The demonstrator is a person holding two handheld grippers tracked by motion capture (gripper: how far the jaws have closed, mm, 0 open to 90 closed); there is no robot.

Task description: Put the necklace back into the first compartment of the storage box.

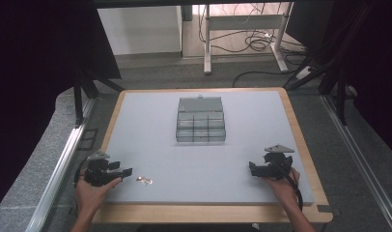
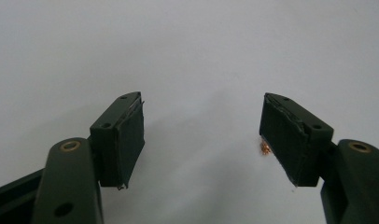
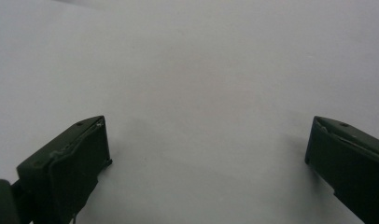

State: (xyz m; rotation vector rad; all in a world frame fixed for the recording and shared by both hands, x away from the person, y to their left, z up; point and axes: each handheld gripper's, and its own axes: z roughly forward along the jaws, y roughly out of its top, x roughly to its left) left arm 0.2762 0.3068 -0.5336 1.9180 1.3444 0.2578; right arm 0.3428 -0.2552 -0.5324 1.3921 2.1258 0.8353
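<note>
1. Left gripper (image 1: pixel 129 170) sat at the near left of the mat (image 1: pixel 242 145), jaws wide, nothing between them.
2. Small copper part (image 1: pixel 145 181) lay on the mat just beside its jaw tips, apart.
3. Right gripper (image 1: pixel 250 169) at near right, jaws wide, empty.
4. Clear compartment box (image 1: pixel 201 121) farther back, mid-mat, lid up.

No text, label, brand, number or sign can be read in any of the pictures; the clear compartment box (image 1: pixel 201 120) in the middle of the grey mat (image 1: pixel 242 159) bears no legible marking, and neither do the surfaces around them.
</note>
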